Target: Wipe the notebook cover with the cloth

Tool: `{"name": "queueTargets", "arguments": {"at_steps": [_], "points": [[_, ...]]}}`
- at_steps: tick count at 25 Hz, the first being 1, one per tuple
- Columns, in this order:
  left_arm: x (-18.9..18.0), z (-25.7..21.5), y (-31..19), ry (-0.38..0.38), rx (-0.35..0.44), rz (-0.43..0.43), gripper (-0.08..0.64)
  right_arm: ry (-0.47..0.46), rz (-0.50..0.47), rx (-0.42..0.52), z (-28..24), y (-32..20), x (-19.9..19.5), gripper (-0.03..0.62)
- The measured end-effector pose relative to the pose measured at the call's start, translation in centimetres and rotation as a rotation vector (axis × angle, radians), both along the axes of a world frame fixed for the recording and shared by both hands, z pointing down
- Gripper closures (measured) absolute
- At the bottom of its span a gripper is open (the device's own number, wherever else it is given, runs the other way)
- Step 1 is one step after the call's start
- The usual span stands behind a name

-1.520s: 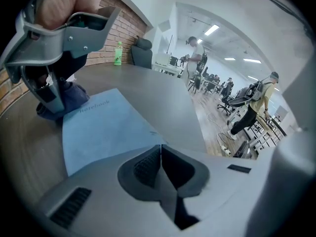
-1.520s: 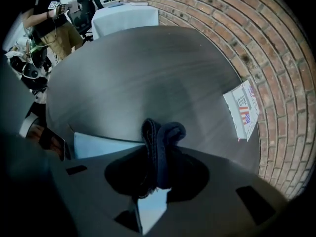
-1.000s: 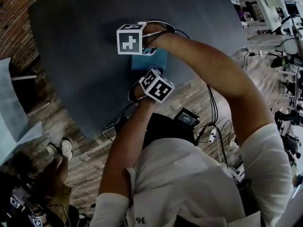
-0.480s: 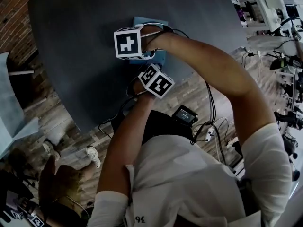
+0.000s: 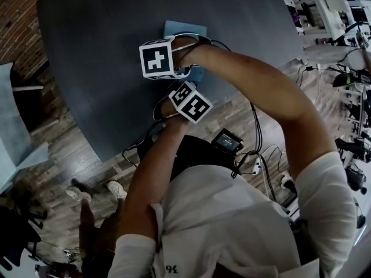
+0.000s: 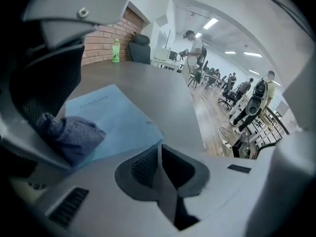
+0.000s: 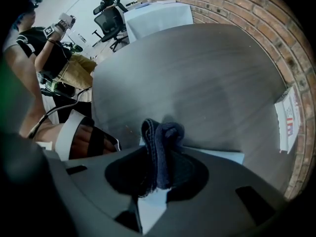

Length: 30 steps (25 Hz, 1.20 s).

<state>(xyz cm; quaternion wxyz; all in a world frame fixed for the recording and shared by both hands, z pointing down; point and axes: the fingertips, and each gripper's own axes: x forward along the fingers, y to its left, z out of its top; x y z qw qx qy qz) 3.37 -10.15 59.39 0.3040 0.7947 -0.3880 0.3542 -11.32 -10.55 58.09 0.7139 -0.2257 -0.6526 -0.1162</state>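
A pale blue notebook [image 5: 184,29] lies flat on a dark bench [image 5: 93,51], near the edge closest to the person. The right claw [image 7: 159,154] is clamped on a bunched dark blue cloth [image 7: 163,142], which appears to touch the cover. The left claw [image 6: 159,154] is closed on nothing, just beside the notebook.

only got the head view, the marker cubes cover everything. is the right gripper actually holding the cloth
observer: Yes. The right gripper is shut on the dark blue cloth, which is bunched between its jaws.
operator: and the left one, is it gripping the notebook
observer: No. The left gripper has its jaws together with nothing between them. The light blue notebook lies flat on the table just ahead of it, with the cloth over its near left part.
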Motion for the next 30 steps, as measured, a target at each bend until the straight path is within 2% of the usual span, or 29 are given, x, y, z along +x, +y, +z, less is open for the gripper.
{"name": "queueTargets", "arguments": {"at_steps": [5, 11, 16, 30], "points": [[-0.4, 0.7, 0.2, -0.009, -0.011, -0.012, 0.541, -0.004, -0.016, 0.012, 0.0, 0.1, -0.1, 0.486], [-1.3, -1.1, -1.4, -0.033, 0.115, -0.020, 0.543, -0.005, 0.001, -0.004, 0.1, 0.2, -0.1, 0.487], [-1.2, -0.2, -1.4, -0.033, 0.073, -0.010, 0.541, -0.006, -0.003, -0.007, 0.1, 0.4, 0.0, 0.486], [-0.8, -0.3, -1.5, -0.071, 0.109, 0.006, 0.541, 0.052, -0.018, -0.090, 0.0, 2.5, 1.1, 0.487]]}}
